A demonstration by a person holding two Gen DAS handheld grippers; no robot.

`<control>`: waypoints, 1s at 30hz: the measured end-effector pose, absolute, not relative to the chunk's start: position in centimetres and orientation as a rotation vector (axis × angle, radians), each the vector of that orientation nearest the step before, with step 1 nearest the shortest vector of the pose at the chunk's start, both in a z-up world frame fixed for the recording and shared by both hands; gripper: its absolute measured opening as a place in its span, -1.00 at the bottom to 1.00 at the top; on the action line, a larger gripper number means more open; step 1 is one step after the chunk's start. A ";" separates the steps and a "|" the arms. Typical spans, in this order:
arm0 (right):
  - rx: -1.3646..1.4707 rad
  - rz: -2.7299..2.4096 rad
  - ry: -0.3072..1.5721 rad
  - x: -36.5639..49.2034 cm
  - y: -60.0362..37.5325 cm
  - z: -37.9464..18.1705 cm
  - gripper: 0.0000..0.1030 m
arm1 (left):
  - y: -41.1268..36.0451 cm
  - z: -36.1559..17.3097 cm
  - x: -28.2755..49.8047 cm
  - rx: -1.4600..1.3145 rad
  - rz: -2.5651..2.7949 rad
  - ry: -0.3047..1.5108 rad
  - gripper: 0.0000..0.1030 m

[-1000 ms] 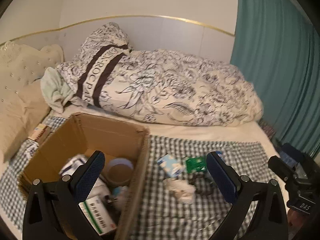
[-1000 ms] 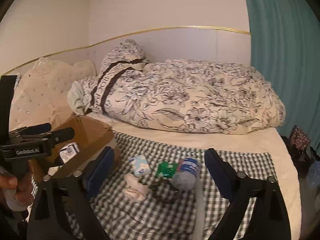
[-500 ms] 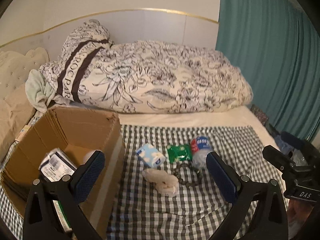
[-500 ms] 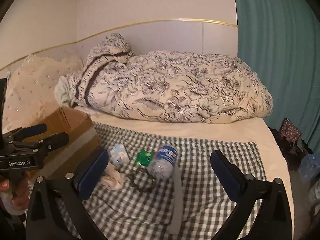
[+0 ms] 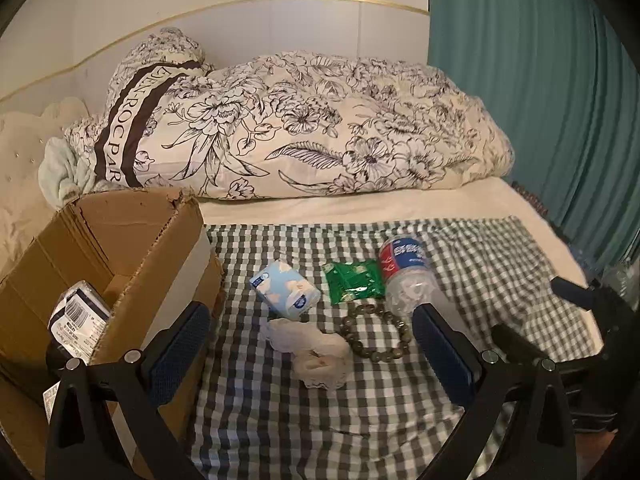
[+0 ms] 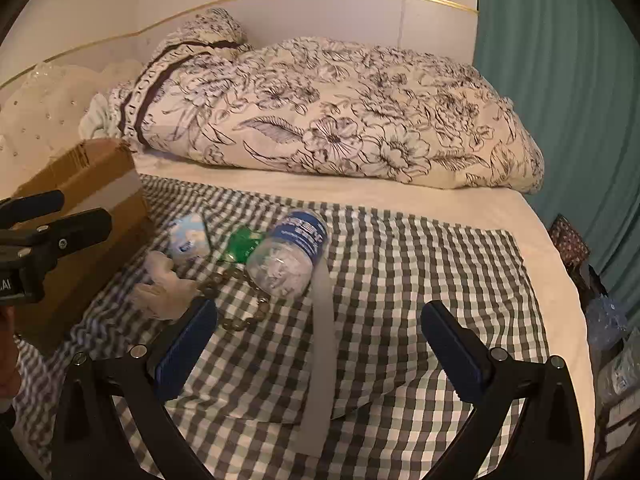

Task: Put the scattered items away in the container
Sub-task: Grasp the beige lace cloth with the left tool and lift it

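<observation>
Left wrist view. Our left gripper (image 5: 312,354) hangs over the checked cloth (image 5: 472,240) with its blue pads wide apart and nothing between them. Just beyond the fingertips lie the scattered things: a crumpled white tissue (image 5: 312,350) nearest us, a blue tissue pack (image 5: 285,294) behind it, a green packet (image 5: 354,280) to the right of the pack, a ring of beads (image 5: 376,334) in front of the packet, and a plastic bottle (image 5: 404,274) on its side, touching the packet's right edge. The cardboard box (image 5: 120,236) stands at the left edge of the cloth, open on top; we see a wrapped pack with a barcode label (image 5: 78,318) inside it. Our right gripper (image 5: 576,316) shows at the right border, dark and partly cut off. A flowered quilt (image 5: 304,136) is heaped along the back of the bed, a teal curtain (image 5: 540,80) to the right.

Right wrist view. Our right gripper (image 6: 318,344) is also spread open and holds nothing. A grey strap (image 6: 322,332) runs toward us between its fingers. The bottle (image 6: 288,256) lies ahead and a little left, its base toward us; the beads (image 6: 236,302) curve beside it, the green packet (image 6: 242,244) and the tissue pack (image 6: 188,234) behind, the tissue (image 6: 164,284) further left. The box (image 6: 88,184) stands at far left, with the left gripper (image 6: 44,224) in front of it.
</observation>
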State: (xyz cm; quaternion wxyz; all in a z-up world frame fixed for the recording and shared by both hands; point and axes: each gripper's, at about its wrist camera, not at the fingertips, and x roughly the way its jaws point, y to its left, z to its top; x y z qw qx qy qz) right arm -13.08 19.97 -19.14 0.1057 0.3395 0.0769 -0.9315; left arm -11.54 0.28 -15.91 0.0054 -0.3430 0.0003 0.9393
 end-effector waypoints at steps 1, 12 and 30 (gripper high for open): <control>1.002 -2.751 0.227 -13.2 20.1 -19.4 0.99 | 0.3 -16.3 -11.8 -1.086 2.942 0.007 1.00; 1.079 -2.727 0.249 -14.4 19.8 -22.9 0.99 | 0.7 -22.5 -14.3 -1.288 2.858 0.011 1.00; 1.221 -2.601 0.243 -16.4 18.5 -27.5 0.17 | 1.0 -27.8 -18.5 -1.465 2.817 0.094 0.70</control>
